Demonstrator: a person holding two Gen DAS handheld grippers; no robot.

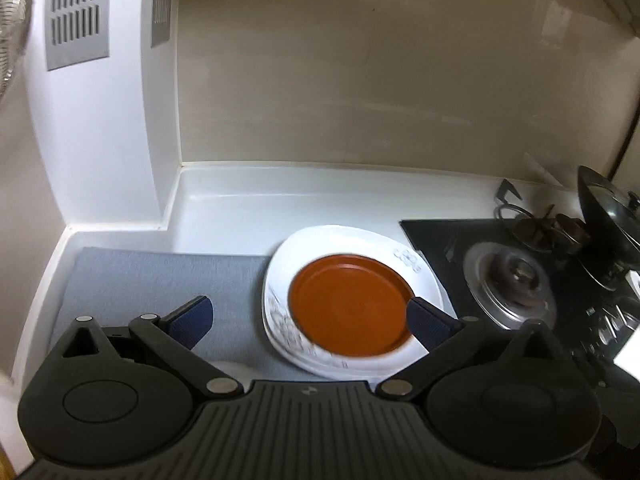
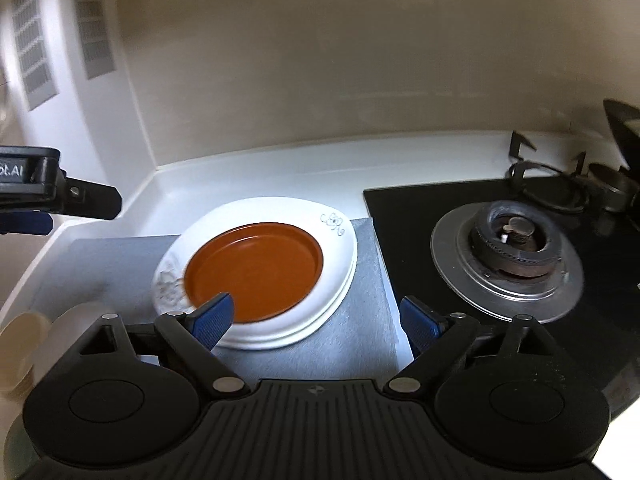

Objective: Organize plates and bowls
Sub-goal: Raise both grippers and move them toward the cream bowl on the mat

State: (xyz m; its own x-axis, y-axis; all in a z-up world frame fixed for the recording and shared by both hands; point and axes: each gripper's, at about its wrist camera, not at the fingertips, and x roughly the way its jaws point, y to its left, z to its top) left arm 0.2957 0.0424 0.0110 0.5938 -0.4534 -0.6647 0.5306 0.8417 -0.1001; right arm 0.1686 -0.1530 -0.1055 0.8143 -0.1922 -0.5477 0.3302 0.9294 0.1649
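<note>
Both black two-finger grippers, left [image 1: 308, 322] & right [image 2: 316, 322], hang spread wide w/ nothing gripped, above a white kitchen counter [image 1: 224, 204].
Round brown plate [image 2: 254, 270] sits on a stack of white squarish plates w/ grey floral print [image 2: 340, 264], on a grey cloth mat [image 2: 116, 264] near the counter's right edge, beside a black glass gas hob [image 2: 416, 216]. Right gripper's left pad overlaps the brown rim; contact unclear.

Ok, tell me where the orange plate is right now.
The orange plate sits on top of the stacked white plates, on the grey mat left of the stove burner in both views.
</note>
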